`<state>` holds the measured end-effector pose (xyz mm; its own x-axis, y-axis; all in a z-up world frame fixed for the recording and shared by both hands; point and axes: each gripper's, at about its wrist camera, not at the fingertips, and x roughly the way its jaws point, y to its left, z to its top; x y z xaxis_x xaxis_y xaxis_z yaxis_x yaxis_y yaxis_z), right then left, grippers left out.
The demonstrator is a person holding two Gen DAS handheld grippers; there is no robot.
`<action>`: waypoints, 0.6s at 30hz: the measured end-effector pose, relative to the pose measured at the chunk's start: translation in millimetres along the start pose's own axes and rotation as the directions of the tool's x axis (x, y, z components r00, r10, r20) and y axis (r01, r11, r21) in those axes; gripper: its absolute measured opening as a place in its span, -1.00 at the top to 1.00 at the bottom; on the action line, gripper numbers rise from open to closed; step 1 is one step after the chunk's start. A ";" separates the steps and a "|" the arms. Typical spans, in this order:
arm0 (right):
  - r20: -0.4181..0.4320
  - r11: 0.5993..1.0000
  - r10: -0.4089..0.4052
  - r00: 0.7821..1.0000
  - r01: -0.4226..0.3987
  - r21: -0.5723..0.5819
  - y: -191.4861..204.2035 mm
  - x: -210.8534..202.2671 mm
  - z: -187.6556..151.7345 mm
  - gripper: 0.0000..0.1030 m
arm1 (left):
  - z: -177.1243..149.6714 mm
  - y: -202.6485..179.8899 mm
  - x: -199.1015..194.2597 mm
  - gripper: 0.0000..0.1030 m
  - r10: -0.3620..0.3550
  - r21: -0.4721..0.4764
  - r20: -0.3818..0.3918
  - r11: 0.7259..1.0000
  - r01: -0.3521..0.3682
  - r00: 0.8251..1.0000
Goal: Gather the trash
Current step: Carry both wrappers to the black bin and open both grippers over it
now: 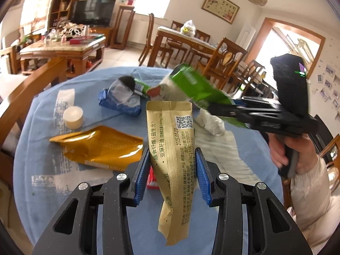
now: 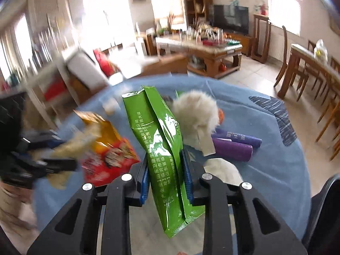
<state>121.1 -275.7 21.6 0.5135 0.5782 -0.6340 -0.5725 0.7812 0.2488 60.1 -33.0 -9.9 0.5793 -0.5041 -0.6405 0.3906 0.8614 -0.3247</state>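
Gripping a slim gold foil sachet (image 1: 170,148) left (image 1: 172,170) and glossy green foil pouch (image 2: 163,148) right (image 2: 165,174), we are leaving crinkled amber wrapper (image 1: 97,146) beside the sachet

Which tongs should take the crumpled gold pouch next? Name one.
Left, probably: the crumpled gold pouch lies beside the left tongs, though they hold a gold sachet; the right tongs, holding a green packet, sit farther across.

table (image 1: 42,127): blue cloth | on it: orange pouch (image 1: 99,146); candle (image 1: 73,117); purple tubes (image 2: 235,146)
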 end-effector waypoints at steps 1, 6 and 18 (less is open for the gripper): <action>0.034 0.999 0.026 0.999 -0.027 0.036 -2.5 -8.9 -2.2 0.49 | 2.2 -3.4 0.3 0.20 -0.002 0.003 0.009 1.000 0.002 1.000; 0.190 0.965 0.138 0.972 -0.175 0.197 -23.5 -42.9 -15.7 0.49 | 18.5 -27.4 5.9 0.20 -0.025 0.022 0.047 0.999 0.024 0.999; 0.383 0.915 -0.061 0.922 -0.102 0.391 -100.6 -133.1 -61.1 0.48 | 61.1 -122.3 63.2 0.20 -0.164 0.107 0.057 0.982 0.157 0.985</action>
<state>71.3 -445.6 36.2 0.7529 0.5754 -0.3193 -0.3258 0.7475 0.5789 92.6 -174.0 31.8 0.5475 -0.6410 -0.5379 0.5512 0.7599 -0.3445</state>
